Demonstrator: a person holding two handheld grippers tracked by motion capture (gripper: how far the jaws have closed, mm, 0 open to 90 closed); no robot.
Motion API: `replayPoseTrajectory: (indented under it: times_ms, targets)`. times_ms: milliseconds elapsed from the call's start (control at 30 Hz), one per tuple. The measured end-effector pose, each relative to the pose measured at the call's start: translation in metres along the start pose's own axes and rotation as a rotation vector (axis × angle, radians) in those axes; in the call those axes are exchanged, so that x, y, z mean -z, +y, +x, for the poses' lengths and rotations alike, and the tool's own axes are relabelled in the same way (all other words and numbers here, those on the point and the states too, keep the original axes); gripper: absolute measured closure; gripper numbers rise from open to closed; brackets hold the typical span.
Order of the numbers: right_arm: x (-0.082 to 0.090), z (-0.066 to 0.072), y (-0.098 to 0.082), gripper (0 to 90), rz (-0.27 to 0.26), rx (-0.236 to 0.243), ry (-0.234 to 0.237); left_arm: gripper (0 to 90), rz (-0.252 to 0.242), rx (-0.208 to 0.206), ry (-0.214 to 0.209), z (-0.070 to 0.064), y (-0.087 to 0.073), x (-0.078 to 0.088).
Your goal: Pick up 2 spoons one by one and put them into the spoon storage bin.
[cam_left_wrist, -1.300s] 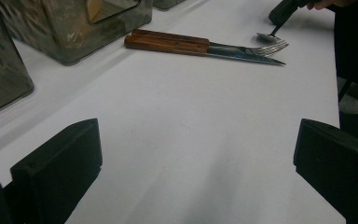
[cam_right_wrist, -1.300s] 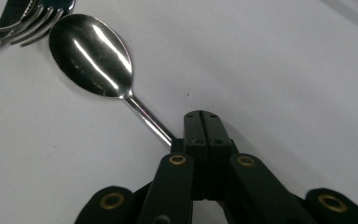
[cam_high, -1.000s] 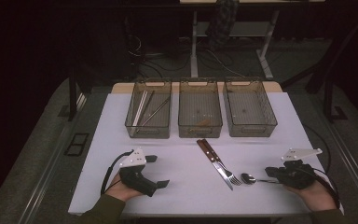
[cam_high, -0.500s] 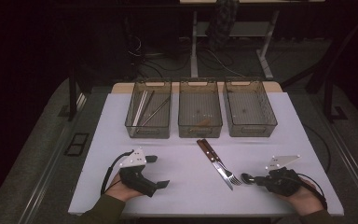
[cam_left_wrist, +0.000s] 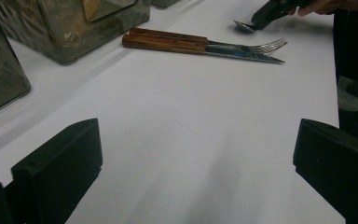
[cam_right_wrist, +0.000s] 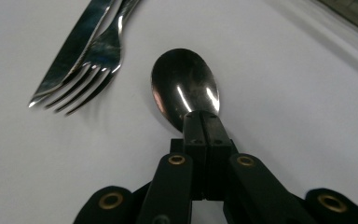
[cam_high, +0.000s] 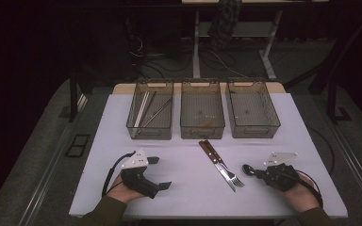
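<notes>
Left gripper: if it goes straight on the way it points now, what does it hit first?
Probably the knife and fork lying side by side; bare table lies ahead of the open left gripper until then. Depth is hard to judge.

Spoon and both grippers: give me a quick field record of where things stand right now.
spoon: on the white table, bowl showing, handle between the right gripper's jaws
right gripper: shut on the spoon
left gripper: open, nothing between its jaws
knife and fork: side by side, left of the spoon
bins: three at the table's far edge; left bin holds long utensils
</notes>
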State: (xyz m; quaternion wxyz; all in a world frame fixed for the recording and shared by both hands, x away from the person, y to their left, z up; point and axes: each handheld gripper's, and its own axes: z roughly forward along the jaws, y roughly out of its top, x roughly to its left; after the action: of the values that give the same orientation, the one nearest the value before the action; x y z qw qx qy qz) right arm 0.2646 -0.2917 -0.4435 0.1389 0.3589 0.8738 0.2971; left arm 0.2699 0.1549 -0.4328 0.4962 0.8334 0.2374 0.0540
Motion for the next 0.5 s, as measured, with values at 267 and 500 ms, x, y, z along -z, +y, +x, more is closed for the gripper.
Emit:
replayPoseTrajectory:
  times_ms: [267,500]
  targets:
    - [-0.005,-0.009,0.004,89.7,-0.014,-0.015,-0.002,0.0,0.019,-0.012,0.005,0.0,-0.001,-0.001]
    - [0.007,-0.02,0.01,81.0,-0.102,-0.095,0.045,0.0,0.032,-0.025,0.012,0.001,-0.003,-0.004]
